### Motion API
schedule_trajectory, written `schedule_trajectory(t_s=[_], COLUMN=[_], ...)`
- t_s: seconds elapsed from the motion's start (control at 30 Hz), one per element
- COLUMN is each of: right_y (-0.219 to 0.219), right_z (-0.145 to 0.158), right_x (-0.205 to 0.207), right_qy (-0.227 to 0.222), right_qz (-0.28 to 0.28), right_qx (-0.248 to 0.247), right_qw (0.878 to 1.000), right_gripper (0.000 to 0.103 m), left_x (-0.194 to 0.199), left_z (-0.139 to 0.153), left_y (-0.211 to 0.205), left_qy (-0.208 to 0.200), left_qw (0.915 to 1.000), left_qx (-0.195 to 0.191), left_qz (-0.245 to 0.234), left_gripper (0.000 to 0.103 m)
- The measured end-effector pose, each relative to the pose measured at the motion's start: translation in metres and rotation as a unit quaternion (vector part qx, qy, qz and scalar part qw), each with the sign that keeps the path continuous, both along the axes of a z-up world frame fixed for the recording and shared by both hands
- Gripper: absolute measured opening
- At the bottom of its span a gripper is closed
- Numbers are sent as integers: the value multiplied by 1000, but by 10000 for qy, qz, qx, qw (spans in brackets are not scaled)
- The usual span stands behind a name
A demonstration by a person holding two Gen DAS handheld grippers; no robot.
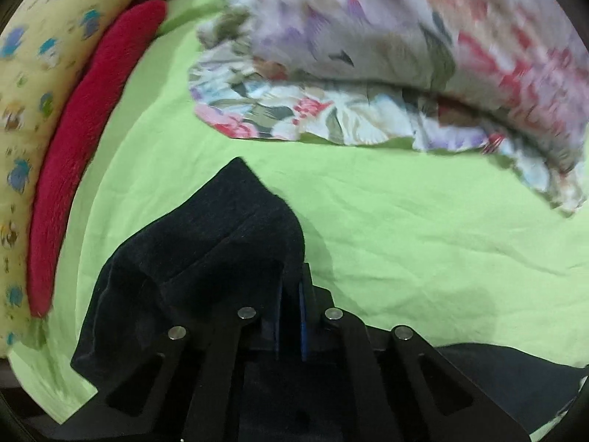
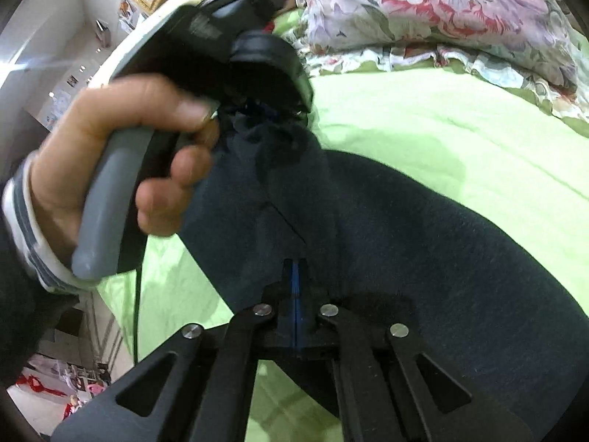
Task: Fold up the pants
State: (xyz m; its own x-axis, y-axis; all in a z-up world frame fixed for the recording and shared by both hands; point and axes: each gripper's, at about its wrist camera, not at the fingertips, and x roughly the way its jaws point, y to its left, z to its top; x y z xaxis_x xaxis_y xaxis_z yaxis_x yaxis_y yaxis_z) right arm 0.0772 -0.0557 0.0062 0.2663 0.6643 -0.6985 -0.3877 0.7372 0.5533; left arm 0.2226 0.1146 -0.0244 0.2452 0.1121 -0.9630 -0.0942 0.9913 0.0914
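Observation:
Dark navy pants lie across a lime green bedsheet. My right gripper is shut on an edge of the pants, which spread away to the right. My left gripper is shut on another part of the pants, lifted off the sheet, with cloth draped over its left finger. In the right wrist view the left gripper shows at the upper left, held by a hand, pinching the pants' far end.
A floral quilt is heaped at the far side of the bed and also shows in the right wrist view. A red cushion and a yellow patterned pillow lie along the left edge. The room floor shows beyond the bed's left edge.

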Motion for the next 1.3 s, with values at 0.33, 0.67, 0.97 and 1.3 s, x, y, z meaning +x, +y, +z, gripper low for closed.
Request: schedule_trajectory(t_s=[0.33, 0.67, 0.97, 1.3], right_y=[2, 41, 58, 89], right_z=[24, 18, 26, -7], right_x=[-3, -14, -27, -33], right_qy=[-361, -1032, -884, -283], right_qz=[42, 312, 698, 996], right_qx=[-136, -1158, -986, -1396], right_qw=[9992, 9874, 9887, 9848], right_gripper=[1, 70, 6, 19], left_x=[-93, -103, -130, -168], left_z=[51, 41, 50, 10], left_y=[74, 91, 112, 162], left_qy=[-1175, -1153, -1472, -1212], left_qw=[9822, 9766, 9686, 9695], left_qx=[-1391, -1695, -1862, -1844], left_qz=[471, 655, 744, 1067], left_gripper=[4, 4, 4, 11])
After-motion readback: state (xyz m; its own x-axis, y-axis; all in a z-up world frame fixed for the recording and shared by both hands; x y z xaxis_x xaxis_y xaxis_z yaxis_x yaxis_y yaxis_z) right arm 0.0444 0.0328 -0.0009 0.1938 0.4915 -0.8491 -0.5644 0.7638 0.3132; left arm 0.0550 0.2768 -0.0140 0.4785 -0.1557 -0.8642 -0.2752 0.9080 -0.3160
